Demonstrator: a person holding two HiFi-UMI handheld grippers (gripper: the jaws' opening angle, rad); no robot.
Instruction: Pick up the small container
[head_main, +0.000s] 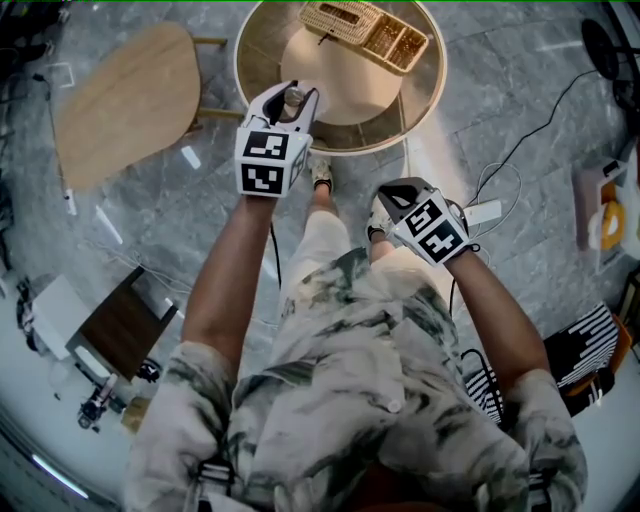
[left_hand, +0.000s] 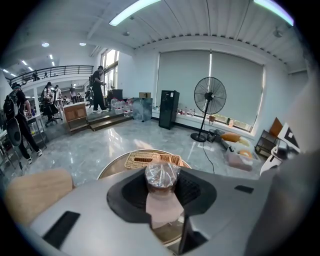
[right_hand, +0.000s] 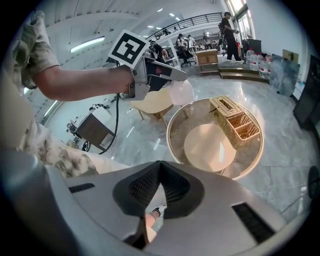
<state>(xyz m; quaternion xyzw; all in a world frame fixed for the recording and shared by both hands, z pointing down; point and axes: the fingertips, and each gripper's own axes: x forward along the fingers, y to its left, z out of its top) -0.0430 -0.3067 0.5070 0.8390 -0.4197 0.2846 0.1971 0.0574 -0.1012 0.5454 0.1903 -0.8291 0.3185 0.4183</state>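
Head view: the left gripper (head_main: 293, 96) is clamped on the small container (head_main: 294, 100), which sits between its jaw tips over the near rim of the round table (head_main: 428, 100); a wicker basket (head_main: 365, 28) lies well beyond the tips, on the table's far side. The right gripper (head_main: 388, 196) hangs nearer the person's body, off the table. Left gripper view: both pads press the container's sides, its crinkled film top poking out ahead. Right gripper view: the jaw tips meet, nothing between them, with the table ahead of them

Wicker basket (head_main: 365, 30); glossy stone floor (head_main: 500, 120); plastic-wrapped small container (left_hand: 161, 175)
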